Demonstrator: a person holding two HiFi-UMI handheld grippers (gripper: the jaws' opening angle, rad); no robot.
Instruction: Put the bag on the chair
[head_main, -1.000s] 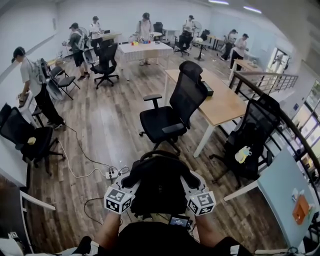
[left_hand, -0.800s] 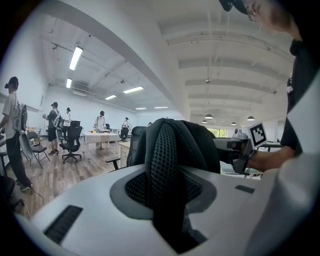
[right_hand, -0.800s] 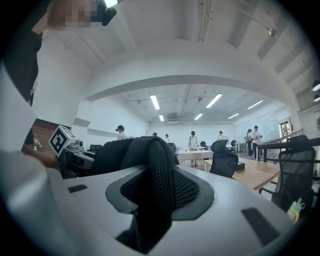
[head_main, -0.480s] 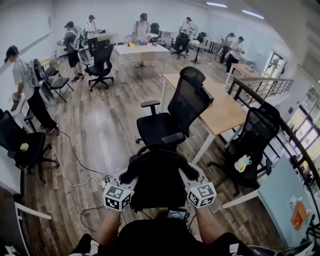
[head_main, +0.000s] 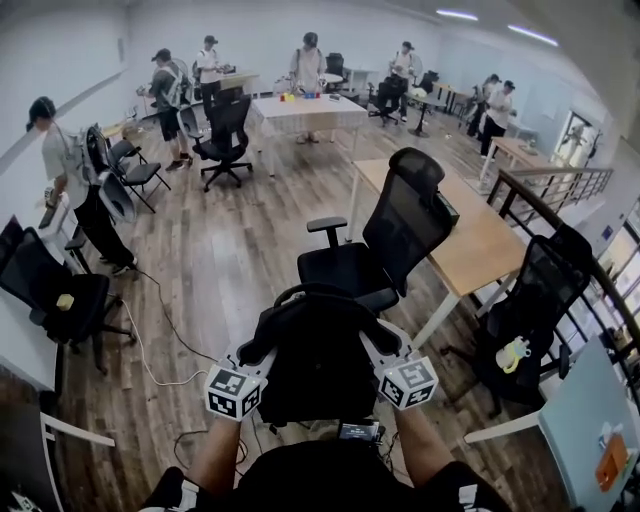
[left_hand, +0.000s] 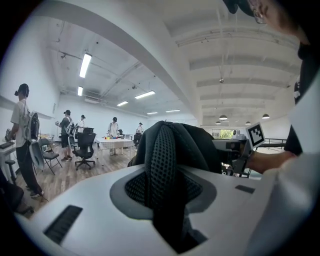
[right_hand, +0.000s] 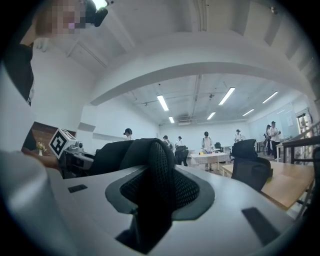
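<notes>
The bag (head_main: 318, 372), a black backpack, hangs in the air in front of the person, low in the head view, carried between both tools and not yet on any seat. The left gripper (head_main: 258, 354) takes it at the 9 o'clock side and the right gripper (head_main: 378, 346) at the 3 o'clock side. In the left gripper view the jaws are clenched on a black mesh shoulder strap (left_hand: 167, 160) that fills the gap between them, and the right gripper view shows the same: jaws closed tight on the other mesh strap (right_hand: 159, 176). Judgement: the two-sided hold by the straps keeps the load level and its back panel toward the carrier, so it can be lowered upright rather than swinging from one point. The chair (head_main: 402, 218), a black mesh office chair, stands at about 1 o'clock from the bag, its seat turned toward the 9 o'clock side and bare. A wooden desk (head_main: 478, 248) sits just behind it at 3 o'clock. The bag's top edge overlaps the seat front in the head view, but depth is poor there and it appears to be short of the seat. Judgement: the carry phase is under way; placement remains, and it calls for clearing the near armrest (head_main: 326, 225) before letting go.
</notes>
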